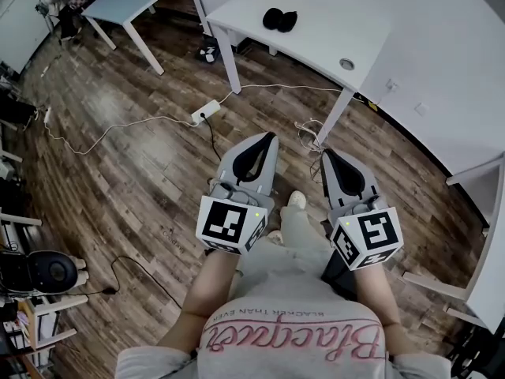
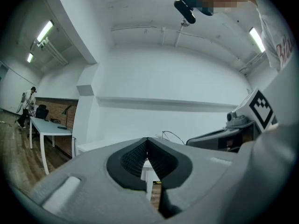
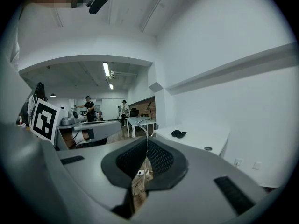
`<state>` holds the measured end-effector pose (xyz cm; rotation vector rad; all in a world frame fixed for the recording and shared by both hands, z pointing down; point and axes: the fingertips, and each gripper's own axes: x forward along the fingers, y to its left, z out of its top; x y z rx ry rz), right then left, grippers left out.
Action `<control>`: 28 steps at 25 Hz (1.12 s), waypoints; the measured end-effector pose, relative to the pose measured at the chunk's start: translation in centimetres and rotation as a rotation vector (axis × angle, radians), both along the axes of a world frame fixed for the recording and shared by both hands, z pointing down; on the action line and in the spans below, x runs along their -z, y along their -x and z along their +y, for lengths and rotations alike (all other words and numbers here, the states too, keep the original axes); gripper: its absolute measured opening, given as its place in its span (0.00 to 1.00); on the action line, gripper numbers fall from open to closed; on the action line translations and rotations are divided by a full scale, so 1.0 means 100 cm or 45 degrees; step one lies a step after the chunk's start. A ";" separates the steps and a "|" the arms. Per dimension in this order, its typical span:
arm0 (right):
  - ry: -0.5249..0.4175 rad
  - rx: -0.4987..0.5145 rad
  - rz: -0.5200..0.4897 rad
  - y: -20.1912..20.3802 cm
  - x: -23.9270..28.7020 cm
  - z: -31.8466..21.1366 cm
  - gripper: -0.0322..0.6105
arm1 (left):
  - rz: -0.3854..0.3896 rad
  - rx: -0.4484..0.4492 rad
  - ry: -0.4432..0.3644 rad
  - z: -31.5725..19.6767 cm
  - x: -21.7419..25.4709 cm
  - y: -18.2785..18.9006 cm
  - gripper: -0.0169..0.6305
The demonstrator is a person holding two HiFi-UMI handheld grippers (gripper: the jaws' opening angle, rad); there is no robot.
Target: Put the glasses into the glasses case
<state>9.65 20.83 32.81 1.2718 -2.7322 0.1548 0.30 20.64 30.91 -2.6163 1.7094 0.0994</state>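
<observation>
Nearest: left gripper (image 1: 267,142) and right gripper (image 1: 328,156), each pressed together on nothing, hung at waist; dark item (image 1: 279,20), perhaps the glasses case, lay far off on white table (image 1: 316,42); unopened jaws risked shoving it.

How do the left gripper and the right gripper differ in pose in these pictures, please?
In the head view the left gripper leans right, while the right gripper leans left, so their tips converge. The left gripper's tip reaches slightly farther forward than the right gripper's. Both are shut and empty, held above the floor.
</observation>
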 end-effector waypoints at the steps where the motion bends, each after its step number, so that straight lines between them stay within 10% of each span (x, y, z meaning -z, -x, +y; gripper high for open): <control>1: 0.006 0.006 0.000 0.003 -0.002 -0.002 0.07 | 0.003 0.005 0.005 -0.002 -0.002 0.004 0.03; 28: 0.046 0.114 0.005 0.096 0.000 -0.174 0.07 | 0.030 0.100 0.073 -0.170 -0.007 0.089 0.03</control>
